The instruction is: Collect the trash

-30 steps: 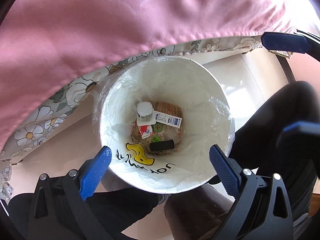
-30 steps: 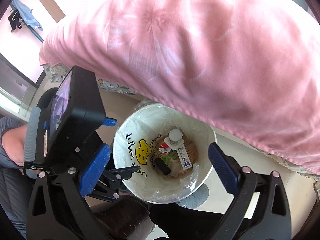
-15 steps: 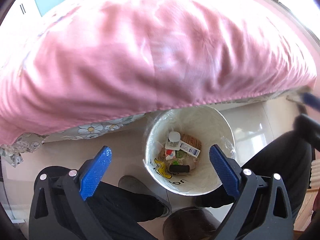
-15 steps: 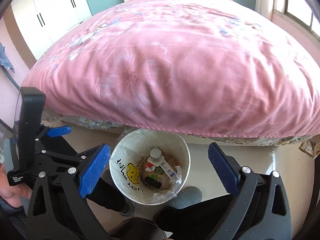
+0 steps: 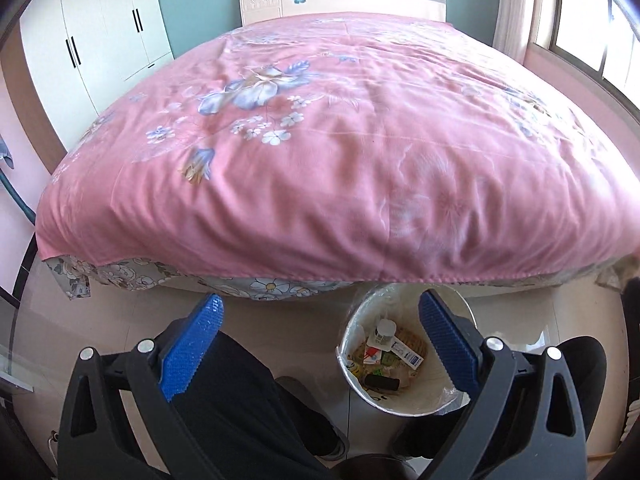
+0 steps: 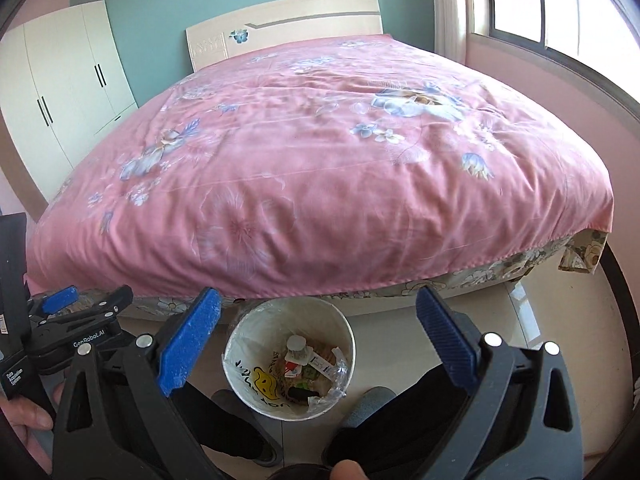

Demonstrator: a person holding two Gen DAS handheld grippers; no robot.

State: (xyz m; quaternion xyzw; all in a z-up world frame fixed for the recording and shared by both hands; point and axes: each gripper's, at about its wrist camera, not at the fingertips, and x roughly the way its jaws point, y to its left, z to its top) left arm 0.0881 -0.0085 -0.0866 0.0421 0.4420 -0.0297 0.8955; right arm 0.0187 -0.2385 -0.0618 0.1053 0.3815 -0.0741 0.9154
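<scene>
Both claws hang released and empty above the floor — the left claw (image 5: 320,344) beside the white trash bin (image 5: 408,402), the right claw (image 6: 318,338) directly over it (image 6: 244,376). The bin stands at the foot of the pink-quilted bed (image 6: 320,168), holding a small bottle (image 6: 297,345), wrappers and a black item (image 5: 381,382).

Bright daylight from the window (image 6: 560,4); fisheye-warped edges, slight blur.
</scene>
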